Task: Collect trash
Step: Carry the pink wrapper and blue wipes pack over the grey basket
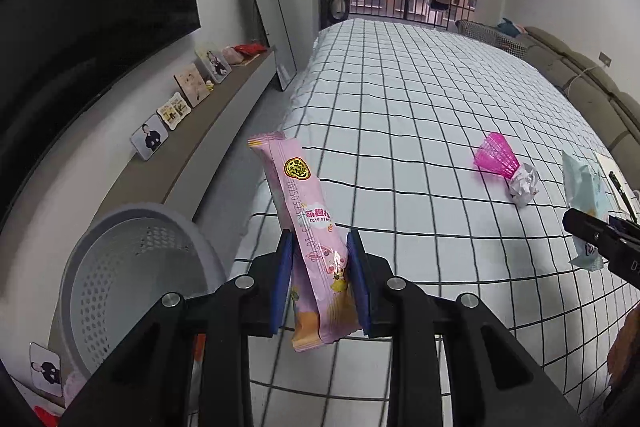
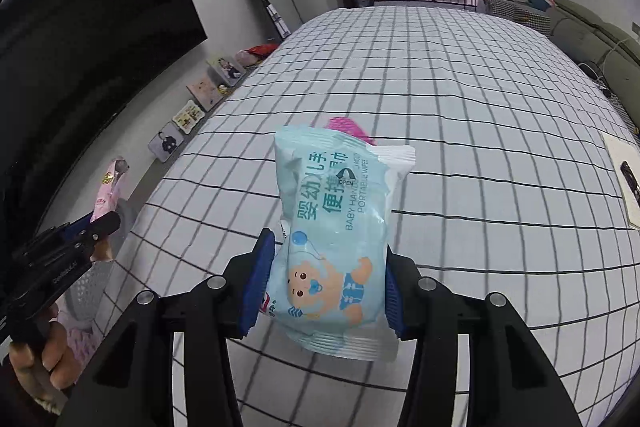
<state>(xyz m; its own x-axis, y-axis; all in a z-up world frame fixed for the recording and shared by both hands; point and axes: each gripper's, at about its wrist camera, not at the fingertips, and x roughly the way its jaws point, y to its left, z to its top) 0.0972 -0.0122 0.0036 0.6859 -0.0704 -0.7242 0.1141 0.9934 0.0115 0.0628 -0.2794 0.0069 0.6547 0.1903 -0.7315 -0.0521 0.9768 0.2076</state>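
Note:
My left gripper (image 1: 320, 247) is shut on a pink snack wrapper (image 1: 308, 227) and holds it upright above the bed's left edge, just right of the grey perforated bin (image 1: 132, 291). My right gripper (image 2: 328, 247) is shut on a light blue baby wipes pack (image 2: 340, 243) and holds it over the bed. A pink plastic shuttlecock (image 1: 494, 157) and a crumpled paper ball (image 1: 525, 183) lie together on the checked bedsheet (image 1: 400, 115). The shuttlecock (image 2: 346, 126) shows partly behind the wipes pack in the right wrist view. The left gripper (image 2: 104, 223) with the wrapper shows at the far left there.
A low shelf (image 1: 192, 147) with several photo cards runs along the left wall under a dark TV. A mirror (image 1: 264, 3) leans at the far left. A padded headboard (image 1: 592, 91) bounds the bed on the right. A card (image 2: 624, 179) lies on the bed's right side.

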